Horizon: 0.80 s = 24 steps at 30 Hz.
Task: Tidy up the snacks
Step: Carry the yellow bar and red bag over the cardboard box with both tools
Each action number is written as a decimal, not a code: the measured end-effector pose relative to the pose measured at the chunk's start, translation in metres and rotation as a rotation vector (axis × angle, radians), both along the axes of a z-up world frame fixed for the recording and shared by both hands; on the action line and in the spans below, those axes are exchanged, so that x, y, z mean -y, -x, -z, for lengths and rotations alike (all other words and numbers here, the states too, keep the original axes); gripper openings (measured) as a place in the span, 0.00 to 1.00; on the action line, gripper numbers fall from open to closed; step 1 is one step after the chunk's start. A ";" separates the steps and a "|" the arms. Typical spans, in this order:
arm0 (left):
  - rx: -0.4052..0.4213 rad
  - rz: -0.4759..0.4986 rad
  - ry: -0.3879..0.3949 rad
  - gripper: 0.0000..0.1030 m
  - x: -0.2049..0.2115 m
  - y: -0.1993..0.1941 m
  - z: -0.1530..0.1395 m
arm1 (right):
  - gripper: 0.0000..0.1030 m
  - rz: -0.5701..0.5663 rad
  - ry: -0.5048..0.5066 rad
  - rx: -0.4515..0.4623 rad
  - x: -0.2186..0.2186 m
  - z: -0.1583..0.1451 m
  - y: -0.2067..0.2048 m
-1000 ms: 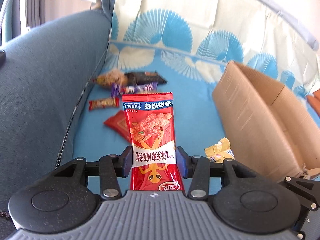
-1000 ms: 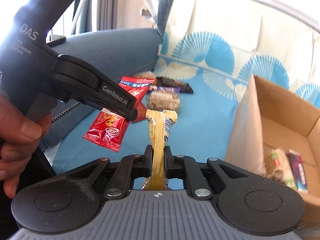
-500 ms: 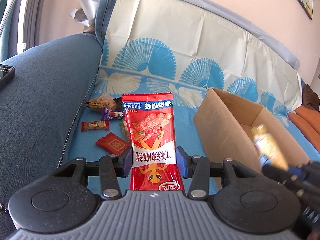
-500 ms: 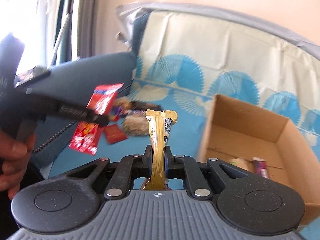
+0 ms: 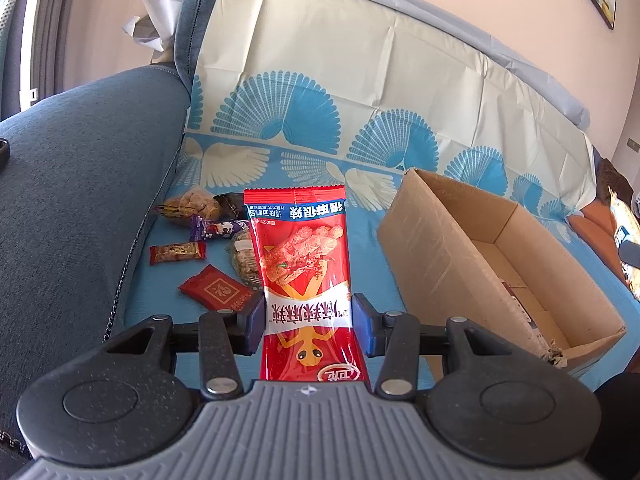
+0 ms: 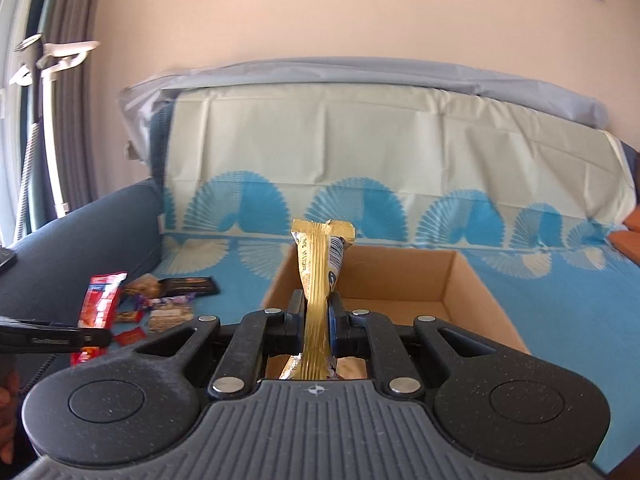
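Observation:
My left gripper is shut on a red snack packet and holds it upright above the blue sofa cover. My right gripper is shut on a yellow snack packet, held edge-on over the near side of the open cardboard box. The box also shows in the left wrist view, to the right of my left gripper. In the right wrist view the left gripper with the red packet is at the far left. Several loose snacks lie on the seat by the armrest.
The dark blue armrest rises on the left. The sofa back carries a cream and blue fan-patterned cover. A small red square packet lies just ahead of my left fingers. A dark phone lies on the armrest.
My right gripper has risen and swung right with the yellow packet, from beside the loose snacks to over the box. My left gripper has lifted and pulled back with the red packet.

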<state>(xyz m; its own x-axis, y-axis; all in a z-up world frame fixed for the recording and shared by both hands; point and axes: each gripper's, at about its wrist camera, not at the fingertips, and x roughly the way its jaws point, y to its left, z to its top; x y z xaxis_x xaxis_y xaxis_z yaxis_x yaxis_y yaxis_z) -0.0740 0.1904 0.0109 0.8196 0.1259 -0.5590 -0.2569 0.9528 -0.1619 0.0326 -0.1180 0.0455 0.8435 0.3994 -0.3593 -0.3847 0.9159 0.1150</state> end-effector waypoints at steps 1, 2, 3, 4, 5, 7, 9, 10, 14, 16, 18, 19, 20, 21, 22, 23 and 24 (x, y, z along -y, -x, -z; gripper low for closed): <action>-0.002 -0.001 -0.002 0.48 0.000 -0.001 0.001 | 0.11 0.020 -0.009 -0.012 0.006 0.005 -0.006; -0.003 -0.003 -0.003 0.48 0.000 -0.001 0.001 | 0.11 0.039 -0.021 -0.023 0.013 0.007 -0.012; -0.003 -0.006 -0.003 0.48 -0.001 -0.001 0.001 | 0.11 0.058 -0.035 -0.030 0.019 0.010 -0.017; -0.002 -0.008 -0.002 0.48 -0.001 -0.001 0.001 | 0.11 0.076 -0.047 -0.032 0.024 0.011 -0.022; -0.001 -0.011 -0.002 0.48 -0.001 -0.001 0.001 | 0.11 0.090 -0.056 -0.031 0.030 0.012 -0.026; 0.001 -0.017 -0.010 0.48 0.001 0.000 0.001 | 0.11 0.106 -0.069 -0.030 0.036 0.015 -0.033; 0.002 -0.022 -0.025 0.48 0.003 0.000 0.000 | 0.11 0.114 -0.078 -0.027 0.042 0.018 -0.040; 0.000 -0.023 -0.035 0.48 0.005 0.000 0.000 | 0.11 0.116 -0.085 -0.026 0.045 0.020 -0.044; -0.009 -0.025 -0.083 0.48 0.012 -0.003 0.000 | 0.11 0.129 -0.124 -0.034 0.053 0.029 -0.057; -0.014 -0.024 -0.111 0.48 0.016 -0.004 0.000 | 0.11 0.126 -0.134 -0.034 0.054 0.032 -0.060; -0.021 -0.022 -0.138 0.48 0.021 -0.005 0.001 | 0.11 0.114 -0.139 -0.026 0.055 0.035 -0.063; -0.025 -0.022 -0.151 0.48 0.023 -0.006 0.001 | 0.11 0.107 -0.141 -0.022 0.055 0.035 -0.063; -0.029 -0.023 -0.165 0.48 0.025 -0.007 0.002 | 0.11 0.101 -0.144 -0.018 0.055 0.036 -0.064; -0.031 -0.025 -0.177 0.48 0.027 -0.007 0.002 | 0.11 0.096 -0.148 -0.015 0.056 0.036 -0.064; -0.033 -0.025 -0.189 0.48 0.029 -0.008 0.002 | 0.11 0.091 -0.154 -0.012 0.057 0.037 -0.065; -0.035 -0.027 -0.198 0.48 0.031 -0.008 0.002 | 0.11 0.087 -0.162 -0.011 0.059 0.037 -0.065; -0.038 -0.032 -0.202 0.48 0.033 -0.008 0.002 | 0.11 0.084 -0.169 -0.012 0.061 0.037 -0.066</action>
